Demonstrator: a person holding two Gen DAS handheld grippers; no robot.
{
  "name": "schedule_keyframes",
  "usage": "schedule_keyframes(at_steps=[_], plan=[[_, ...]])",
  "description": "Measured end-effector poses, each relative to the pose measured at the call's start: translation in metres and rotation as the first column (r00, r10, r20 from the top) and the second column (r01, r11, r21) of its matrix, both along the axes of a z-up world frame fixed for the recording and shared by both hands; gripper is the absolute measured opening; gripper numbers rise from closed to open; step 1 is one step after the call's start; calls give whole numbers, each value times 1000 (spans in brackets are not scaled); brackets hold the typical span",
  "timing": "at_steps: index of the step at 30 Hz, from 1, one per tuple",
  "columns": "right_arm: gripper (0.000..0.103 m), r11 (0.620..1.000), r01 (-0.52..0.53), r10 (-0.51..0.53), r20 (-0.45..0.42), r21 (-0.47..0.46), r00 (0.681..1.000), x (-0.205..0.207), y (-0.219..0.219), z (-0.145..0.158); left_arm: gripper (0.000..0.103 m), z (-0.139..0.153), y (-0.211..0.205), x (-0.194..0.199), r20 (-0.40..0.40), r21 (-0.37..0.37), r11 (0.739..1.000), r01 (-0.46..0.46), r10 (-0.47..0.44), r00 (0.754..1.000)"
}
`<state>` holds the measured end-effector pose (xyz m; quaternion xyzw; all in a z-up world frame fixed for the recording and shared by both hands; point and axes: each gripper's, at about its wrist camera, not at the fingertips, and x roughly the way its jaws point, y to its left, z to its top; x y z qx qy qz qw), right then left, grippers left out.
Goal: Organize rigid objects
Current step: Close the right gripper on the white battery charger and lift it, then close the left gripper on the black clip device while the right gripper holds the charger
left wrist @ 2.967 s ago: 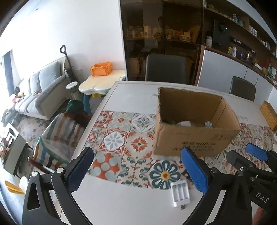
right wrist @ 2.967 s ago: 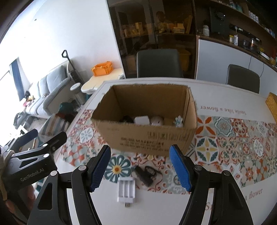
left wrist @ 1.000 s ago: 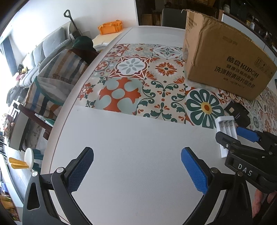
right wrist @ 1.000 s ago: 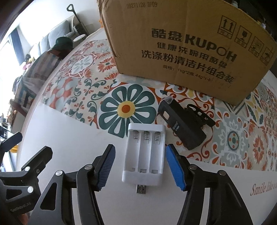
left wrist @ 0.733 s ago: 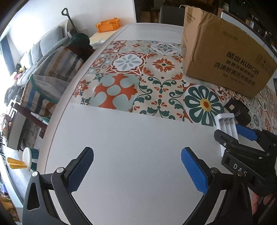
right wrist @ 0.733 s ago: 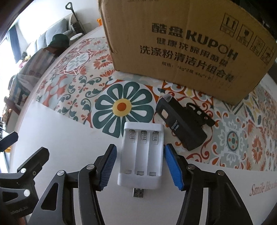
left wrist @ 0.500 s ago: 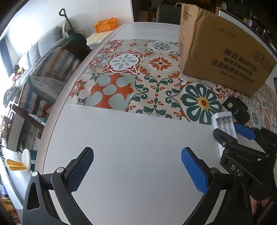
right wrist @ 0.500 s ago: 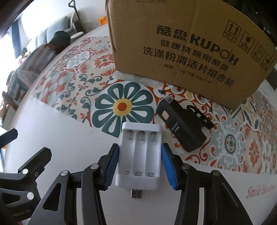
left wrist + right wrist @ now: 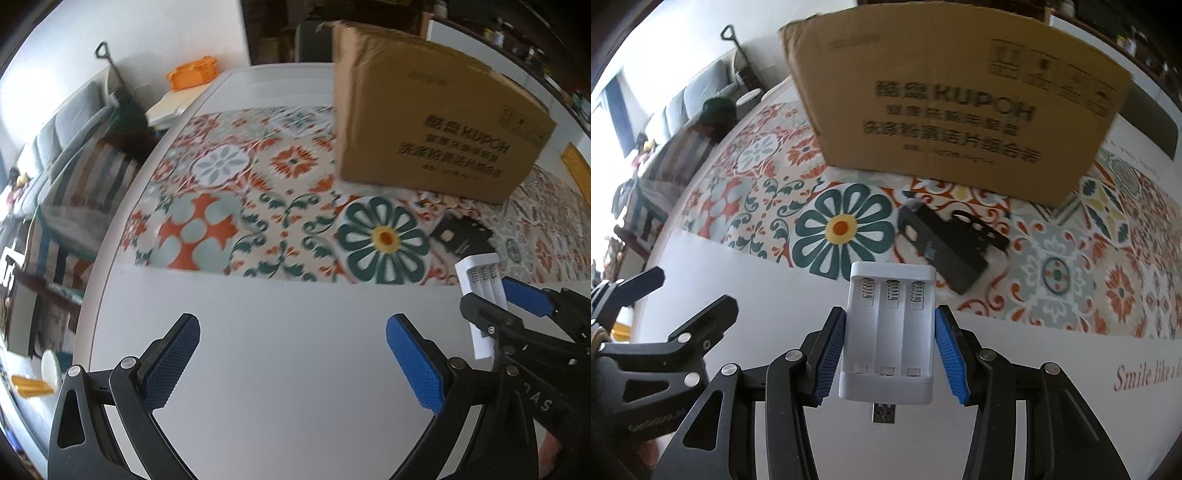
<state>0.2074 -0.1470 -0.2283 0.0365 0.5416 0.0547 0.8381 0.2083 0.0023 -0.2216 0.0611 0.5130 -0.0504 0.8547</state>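
A white three-slot battery charger (image 9: 890,339) with a USB plug sits between the blue pads of my right gripper (image 9: 891,354), which is shut on it and holds it just above the white table. The same charger (image 9: 482,291) shows at the right edge of the left wrist view, clamped in the right gripper (image 9: 495,295). My left gripper (image 9: 291,362) hangs open over bare table with nothing between its fingers. A black device with a strap (image 9: 945,251) lies on the patterned mat in front of the cardboard box (image 9: 960,103). The box's inside is hidden from here.
The patterned floral mat (image 9: 229,206) covers the table's middle; the white table (image 9: 280,387) rim curves at the left, with a striped-cushion chair (image 9: 81,206) beyond it. A sofa and an orange basket (image 9: 192,72) stand farther back.
My right gripper closed on the white charger and lifted it off the table. Both hands drew back and rose a little, so the box looks farther off.
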Motion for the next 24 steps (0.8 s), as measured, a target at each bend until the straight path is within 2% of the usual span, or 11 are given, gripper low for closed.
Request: schedule_keyframes(at_steps=[7,12,16,24], plan=[[49,995,98,-98,19,35,995,-11,-30,23,103,8,-27,6,27,-36,993,111,-110,994],[49,984,169,-170,21,53,985,-19,-53,32,103,9,-50,11,42,-47,977,208,-206,978],[49,973,220,-222,17,69,975,-29,-69,36,103,10,-71,14,64,-59,955,290,-287,956],[49,951,300,-301,-2,75,954,-34,-93,37,103,1,-107,27,78,-92,894,438,-432,899]])
